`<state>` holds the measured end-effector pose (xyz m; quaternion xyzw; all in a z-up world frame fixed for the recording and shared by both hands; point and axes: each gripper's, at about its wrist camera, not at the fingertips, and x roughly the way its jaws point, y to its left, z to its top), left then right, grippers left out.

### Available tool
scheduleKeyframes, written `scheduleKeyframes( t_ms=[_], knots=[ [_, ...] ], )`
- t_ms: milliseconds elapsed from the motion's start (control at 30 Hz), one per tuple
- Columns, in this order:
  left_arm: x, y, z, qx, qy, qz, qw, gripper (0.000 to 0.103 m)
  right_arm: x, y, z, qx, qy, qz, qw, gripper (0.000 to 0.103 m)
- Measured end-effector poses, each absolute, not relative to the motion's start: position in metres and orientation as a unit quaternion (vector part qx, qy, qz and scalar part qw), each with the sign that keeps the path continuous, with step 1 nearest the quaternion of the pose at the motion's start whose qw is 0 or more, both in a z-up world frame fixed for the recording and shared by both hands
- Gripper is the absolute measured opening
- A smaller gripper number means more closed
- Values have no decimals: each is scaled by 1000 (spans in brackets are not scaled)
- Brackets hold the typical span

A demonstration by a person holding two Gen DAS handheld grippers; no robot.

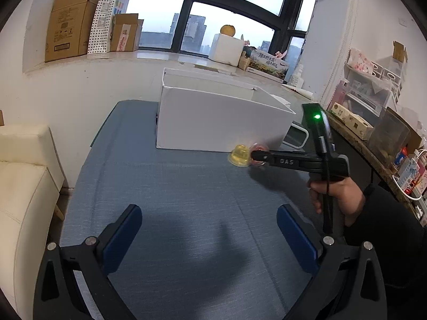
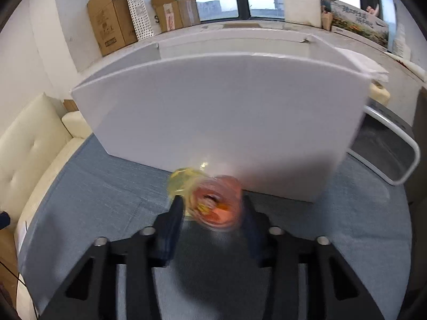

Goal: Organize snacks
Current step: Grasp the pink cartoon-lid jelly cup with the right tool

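My right gripper (image 2: 213, 208) is shut on a red jelly cup (image 2: 218, 204), held a little above the blue-clothed table (image 2: 93, 194). A yellow jelly cup (image 2: 181, 181) sits at its left fingertip, touching the red one. In the left wrist view the right gripper (image 1: 256, 156) reaches in from the right, with the yellow cup (image 1: 238, 156) and the red cup (image 1: 259, 148) at its tip, just in front of the open white box (image 1: 221, 122). My left gripper (image 1: 209, 229) is open and empty, low over the near part of the table (image 1: 173, 186).
The white box (image 2: 226, 112) stands across the far half of the table. A white-rimmed tray (image 2: 387, 144) lies right of it. A cream sofa (image 1: 24, 186) is at the left. A cluttered shelf (image 1: 373, 122) runs along the right. Cardboard boxes (image 1: 72, 21) stand on the windowsill.
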<state>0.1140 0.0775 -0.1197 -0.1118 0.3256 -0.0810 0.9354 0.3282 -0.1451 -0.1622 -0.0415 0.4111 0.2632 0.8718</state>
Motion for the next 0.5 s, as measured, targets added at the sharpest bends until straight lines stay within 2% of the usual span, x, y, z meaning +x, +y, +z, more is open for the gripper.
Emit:
scheduleKeyframes(
  t_ms=[133, 200, 367, 400, 433, 500],
  knots=[
    [119, 70, -121, -108, 329, -87, 934, 103, 315, -153, -159, -56, 407, 266, 872, 15],
    [119, 66, -121, -103, 330, -88, 934, 103, 311, -156, -158, -55, 405, 268, 872, 12],
    [119, 64, -119, -99, 330, -91, 934, 103, 313, -162, -161, -57, 405, 266, 873, 14],
    [118, 65, -119, -100, 330, -90, 934, 103, 314, -162, -161, -55, 406, 263, 874, 24],
    [118, 65, -119, -100, 329, -89, 935, 103, 314, -160, -162, -52, 407, 259, 874, 51],
    [118, 67, -119, -101, 329, -87, 935, 103, 320, -156, -163, -40, 405, 254, 877, 77]
  ],
)
